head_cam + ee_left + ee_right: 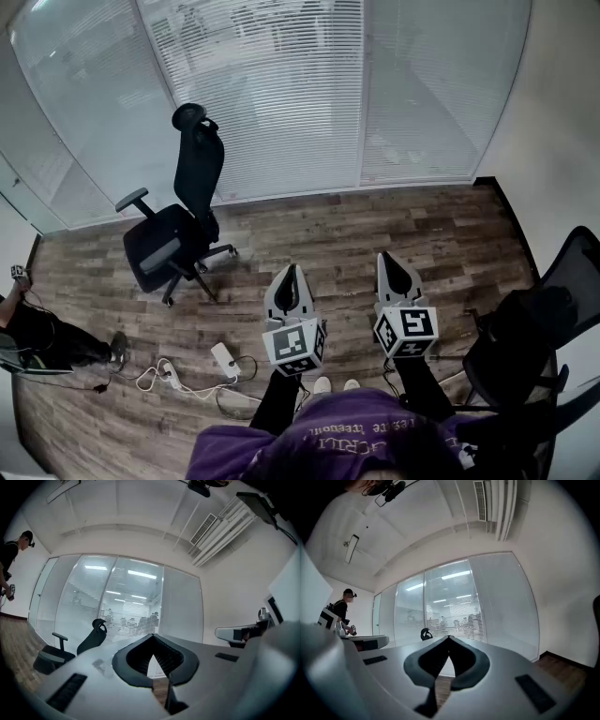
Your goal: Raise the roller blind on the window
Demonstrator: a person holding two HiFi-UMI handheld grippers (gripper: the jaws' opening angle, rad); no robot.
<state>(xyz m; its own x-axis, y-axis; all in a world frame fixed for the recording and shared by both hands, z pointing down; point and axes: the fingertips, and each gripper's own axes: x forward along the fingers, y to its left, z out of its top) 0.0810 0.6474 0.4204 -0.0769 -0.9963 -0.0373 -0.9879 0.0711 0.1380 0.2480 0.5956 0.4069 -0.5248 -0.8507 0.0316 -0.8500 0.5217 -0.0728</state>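
Though shut (both), tools (289,270) (387,259) toward blind (272,94).

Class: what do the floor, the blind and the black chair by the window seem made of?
Floor: matte wood-look planks, grain and seams; maybe laminate. Blind: thin white slats, plastic or metal. Chair: black padded fabric, probably.

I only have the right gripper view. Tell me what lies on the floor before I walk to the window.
Observer: A white power strip with a loose cable lies on the wood floor, to the left of the left gripper.
Operator: Report that gripper's jaws.
Observer: The left gripper view shows them shut together, with nothing between them.
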